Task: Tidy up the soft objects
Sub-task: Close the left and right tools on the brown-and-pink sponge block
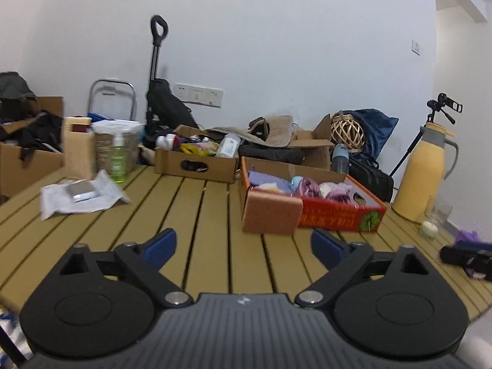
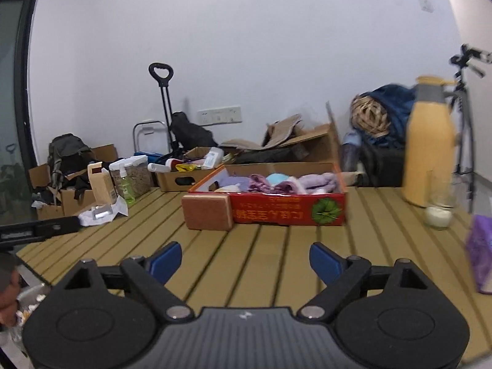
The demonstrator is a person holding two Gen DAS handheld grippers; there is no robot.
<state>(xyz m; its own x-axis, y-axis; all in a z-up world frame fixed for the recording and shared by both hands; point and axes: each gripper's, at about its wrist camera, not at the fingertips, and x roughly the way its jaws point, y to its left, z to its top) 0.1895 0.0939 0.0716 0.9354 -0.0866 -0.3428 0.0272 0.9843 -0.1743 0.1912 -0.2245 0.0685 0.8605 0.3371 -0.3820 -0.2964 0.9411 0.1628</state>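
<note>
Both hand-held grippers, left (image 1: 243,247) and right (image 2: 244,259), are released and empty. Purple soft cloth (image 2: 479,255) lies right of the red cardboard box (image 2: 289,210); pinch it mid-bulk.

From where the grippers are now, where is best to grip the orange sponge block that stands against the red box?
Probably across the two short ends of the orange sponge block, coming from the near side with the open right gripper. Its back touches the red box, so front-to-back has no room, while both ends look free above the slatted table.
</note>
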